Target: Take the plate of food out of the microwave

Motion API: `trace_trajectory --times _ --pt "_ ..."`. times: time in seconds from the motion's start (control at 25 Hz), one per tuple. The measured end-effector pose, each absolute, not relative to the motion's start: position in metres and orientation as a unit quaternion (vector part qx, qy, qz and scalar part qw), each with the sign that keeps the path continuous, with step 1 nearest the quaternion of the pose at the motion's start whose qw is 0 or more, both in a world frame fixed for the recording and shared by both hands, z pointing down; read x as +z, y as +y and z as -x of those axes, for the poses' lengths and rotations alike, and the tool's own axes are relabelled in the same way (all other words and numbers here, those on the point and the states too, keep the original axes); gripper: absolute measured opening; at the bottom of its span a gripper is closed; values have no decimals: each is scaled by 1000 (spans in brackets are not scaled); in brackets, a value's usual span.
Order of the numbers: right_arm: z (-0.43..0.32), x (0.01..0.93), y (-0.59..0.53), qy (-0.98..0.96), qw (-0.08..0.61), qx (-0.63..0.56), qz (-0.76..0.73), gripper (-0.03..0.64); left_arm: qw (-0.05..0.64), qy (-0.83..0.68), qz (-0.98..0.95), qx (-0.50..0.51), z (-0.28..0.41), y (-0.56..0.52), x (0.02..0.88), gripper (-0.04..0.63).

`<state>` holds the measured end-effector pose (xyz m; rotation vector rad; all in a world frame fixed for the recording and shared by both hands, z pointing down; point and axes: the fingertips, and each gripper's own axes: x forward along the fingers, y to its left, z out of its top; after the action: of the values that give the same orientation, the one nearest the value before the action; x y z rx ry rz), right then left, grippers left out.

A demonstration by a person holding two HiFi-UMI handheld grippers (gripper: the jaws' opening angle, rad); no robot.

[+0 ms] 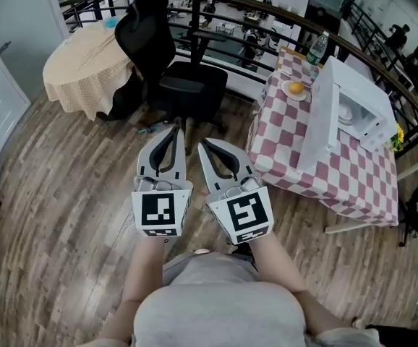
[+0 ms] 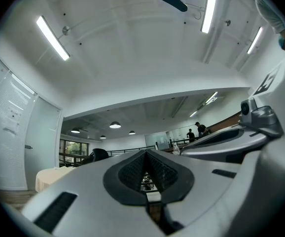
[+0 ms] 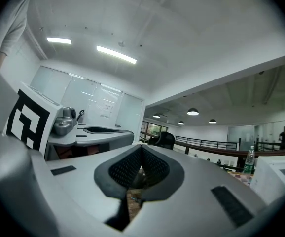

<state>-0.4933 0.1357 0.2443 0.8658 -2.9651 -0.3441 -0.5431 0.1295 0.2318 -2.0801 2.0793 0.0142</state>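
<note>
Both grippers empty: left gripper [image 1: 176, 126] and right gripper [image 1: 204, 144] have fingers clenched on nothing, side by side, well apart from the table [image 1: 353, 181] at their 2 o'clock. Microwave [image 1: 362, 101] door [image 1: 323, 116] is open. Plate of food [image 1: 294, 90] sits on the table at the microwave's 10 o'clock, outside it. Removal looks done, nothing obvious left.

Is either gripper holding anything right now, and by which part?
Nothing is held: the left gripper and the right gripper are both shut on empty air.
</note>
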Motion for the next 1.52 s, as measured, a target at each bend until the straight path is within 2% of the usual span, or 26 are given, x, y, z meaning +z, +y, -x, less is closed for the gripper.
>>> trace_trajectory --times 0.64,1.52 --pt "372 259 98 -913 34 -82 -398 23 85 607 790 6 420 82 245 3" --pt "173 272 58 -839 25 -57 -540 23 89 460 884 1 211 39 259 3"
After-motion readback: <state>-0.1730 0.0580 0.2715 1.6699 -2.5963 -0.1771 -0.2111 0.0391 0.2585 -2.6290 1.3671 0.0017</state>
